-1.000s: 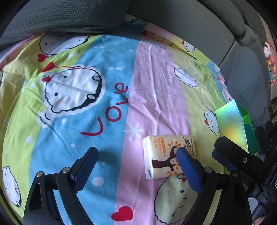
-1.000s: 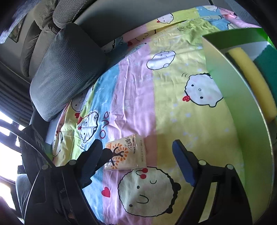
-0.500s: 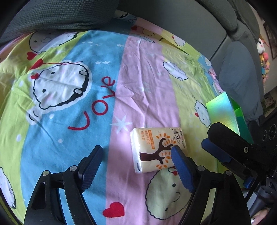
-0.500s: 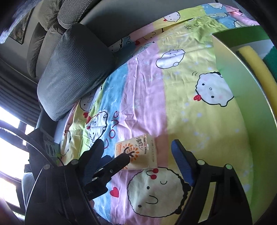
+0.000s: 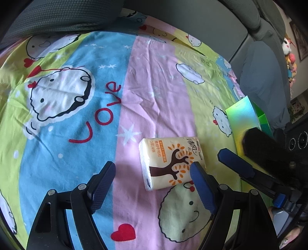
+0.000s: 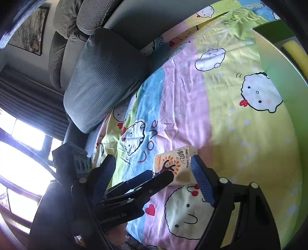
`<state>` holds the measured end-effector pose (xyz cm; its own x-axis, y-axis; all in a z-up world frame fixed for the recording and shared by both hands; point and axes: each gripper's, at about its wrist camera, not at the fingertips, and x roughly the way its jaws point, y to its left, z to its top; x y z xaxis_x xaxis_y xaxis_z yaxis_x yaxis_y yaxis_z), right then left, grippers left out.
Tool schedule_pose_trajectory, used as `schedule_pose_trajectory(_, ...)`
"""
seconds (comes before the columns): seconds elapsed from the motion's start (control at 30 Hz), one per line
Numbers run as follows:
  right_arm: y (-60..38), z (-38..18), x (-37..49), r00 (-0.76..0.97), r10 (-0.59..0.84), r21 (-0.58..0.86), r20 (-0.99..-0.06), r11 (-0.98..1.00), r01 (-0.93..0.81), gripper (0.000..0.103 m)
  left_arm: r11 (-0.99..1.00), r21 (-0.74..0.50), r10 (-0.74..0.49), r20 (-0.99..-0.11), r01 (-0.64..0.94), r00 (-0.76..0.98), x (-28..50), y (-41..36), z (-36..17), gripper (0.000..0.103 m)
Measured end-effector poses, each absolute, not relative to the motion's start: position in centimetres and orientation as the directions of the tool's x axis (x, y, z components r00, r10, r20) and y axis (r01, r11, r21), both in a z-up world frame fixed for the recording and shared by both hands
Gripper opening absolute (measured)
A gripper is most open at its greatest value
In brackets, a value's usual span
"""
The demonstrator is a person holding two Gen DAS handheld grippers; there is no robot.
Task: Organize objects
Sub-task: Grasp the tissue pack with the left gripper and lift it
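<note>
A cream tissue pack (image 5: 171, 161) with a brown tree print lies flat on the cartoon bedsheet (image 5: 154, 86). My left gripper (image 5: 152, 165) hovers over it, open, with the pack under its right finger (image 5: 200, 182) and no pad pressing on it. In the right wrist view the same pack (image 6: 173, 161) lies just ahead of my open right gripper (image 6: 152, 160), and the left gripper (image 6: 160, 174) reaches in between its fingers and covers the pack's near end. The right gripper (image 5: 234, 143) also shows at the right edge of the left wrist view.
An open shiny green box (image 5: 242, 119) stands to the right of the pack; in the right wrist view the box (image 6: 277, 63) holds a yellow sponge (image 6: 294, 55). Grey cushions (image 6: 104, 77) and a grey backrest (image 5: 192, 17) border the sheet at the far side.
The left gripper's jaws have narrowed and the pack now sits closer under its right finger. In the right wrist view the left gripper has come in over the pack.
</note>
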<state>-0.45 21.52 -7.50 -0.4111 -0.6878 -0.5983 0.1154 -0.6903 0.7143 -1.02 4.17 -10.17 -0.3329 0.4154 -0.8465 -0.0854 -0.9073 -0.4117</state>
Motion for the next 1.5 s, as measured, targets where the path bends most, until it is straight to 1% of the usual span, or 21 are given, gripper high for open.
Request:
schedule_pose_trajectory(0.07, 21.2, -7.9, -0.7, -0.408, -0.636, 0.667, -0.655, -0.740, 0.084, 0.080, -0.911, -0.404, 0.408, -0.850, -0.087, -0.334, -1.0, 4.2, -10.3, 0.079)
schedule_pose_trajectory(0.1, 21.1, -8.1, -0.8, -0.402, -0.629, 0.661, -0.666, -0.747, 0.072, 0.080, -0.909, -0.407, 0.411, -0.848, -0.086, -0.336, -1.0, 4.2, -10.3, 0.079)
schedule_pose_trajectory(0.17, 21.4, -8.6, -1.0, -0.391, -0.634, 0.671, -0.667, -0.739, 0.054, 0.080, -0.907, -0.411, 0.416, -0.845, -0.088, -0.336, -1.0, 4.1, -10.3, 0.078)
schedule_pose_trajectory(0.2, 21.5, -8.7, -1.1, -0.395, -0.628, 0.668, -0.670, -0.743, 0.048, 0.080, -0.908, -0.408, 0.413, -0.845, -0.090, -0.339, -1.0, 4.0, -10.3, 0.075)
schedule_pose_trajectory(0.3, 21.6, -8.9, -1.4, -0.406, -0.604, 0.649, -0.686, -0.760, 0.033, 0.078, -0.910, -0.403, 0.409, -0.845, -0.093, -0.344, -1.0, 4.0, -10.4, 0.071)
schedule_pose_trajectory(0.43, 21.7, -9.9, -2.0, -0.371, -0.643, 0.691, -0.670, -0.723, 0.005, 0.063, -0.906, -0.411, 0.419, -0.841, -0.099, -0.343, -1.0, 3.9, -10.3, 0.064)
schedule_pose_trajectory(0.47, 21.7, -10.2, -2.2, -0.363, -0.650, 0.698, -0.668, -0.716, -0.004, 0.061, -0.906, -0.412, 0.420, -0.840, -0.100, -0.343, -1.0, 3.9, -10.2, 0.064)
schedule_pose_trajectory(0.57, 21.7, -10.9, -2.5, -0.341, -0.668, 0.716, -0.661, -0.698, -0.020, 0.061, -0.906, -0.411, 0.421, -0.840, -0.104, -0.342, -1.1, 3.9, -10.2, 0.063)
schedule_pose_trajectory(0.7, 21.5, -12.0, -2.7, -0.295, -0.695, 0.737, -0.655, -0.675, -0.047, 0.067, -0.902, -0.418, 0.428, -0.838, -0.107, -0.338, -1.2, 3.9, -10.3, 0.061)
schedule_pose_trajectory(0.73, 21.5, -12.1, -2.8, -0.292, -0.702, 0.742, -0.650, -0.669, -0.046, 0.068, -0.899, -0.424, 0.434, -0.836, -0.108, -0.335, -1.2, 4.0, -10.3, 0.060)
schedule_pose_trajectory(0.8, 21.5, -12.1, -2.8, -0.290, -0.709, 0.748, -0.644, -0.663, -0.040, 0.068, -0.884, -0.452, 0.464, -0.825, -0.116, -0.321, -1.2, 4.0, -10.3, 0.051)
schedule_pose_trajectory(0.83, 21.4, -12.2, -2.9, -0.288, -0.713, 0.751, -0.640, -0.659, -0.037, 0.069, -0.878, -0.463, 0.475, -0.821, -0.119, -0.317, -1.2, 4.1, -10.3, 0.051)
schedule_pose_trajectory(0.93, 21.3, -12.3, -2.9, -0.281, -0.729, 0.765, -0.625, -0.643, -0.032, 0.066, -0.883, -0.452, 0.468, -0.823, -0.128, -0.322, -1.0, 4.3, -10.1, 0.050)
schedule_pose_trajectory(1.13, 21.6, -12.2, -2.6, -0.297, -0.730, 0.772, -0.615, -0.634, -0.041, 0.057, -0.892, -0.425, 0.452, -0.822, -0.154, -0.348, -0.7, 4.6, -9.3, 0.050)
schedule_pose_trajectory(1.2, 21.6, -11.8, -2.4, -0.304, -0.736, 0.780, -0.605, -0.625, -0.037, 0.056, -0.896, -0.410, 0.444, -0.816, -0.171, -0.370, -0.3, 4.6, -8.5, 0.050)
schedule_pose_trajectory(1.3, 21.8, -10.6, -1.8, -0.333, -0.738, 0.785, -0.587, -0.620, -0.010, 0.057, -0.892, -0.403, 0.451, -0.791, -0.204, -0.413, 0.4, 4.7, -7.1, 0.050)
schedule_pose_trajectory(1.5, 22.2, -6.5, -0.1, -0.422, -0.732, 0.779, -0.535, -0.621, 0.089, 0.058, -0.883, -0.375, 0.470, -0.692, -0.284, -0.548, 2.4, 4.8, -3.3, 0.050)
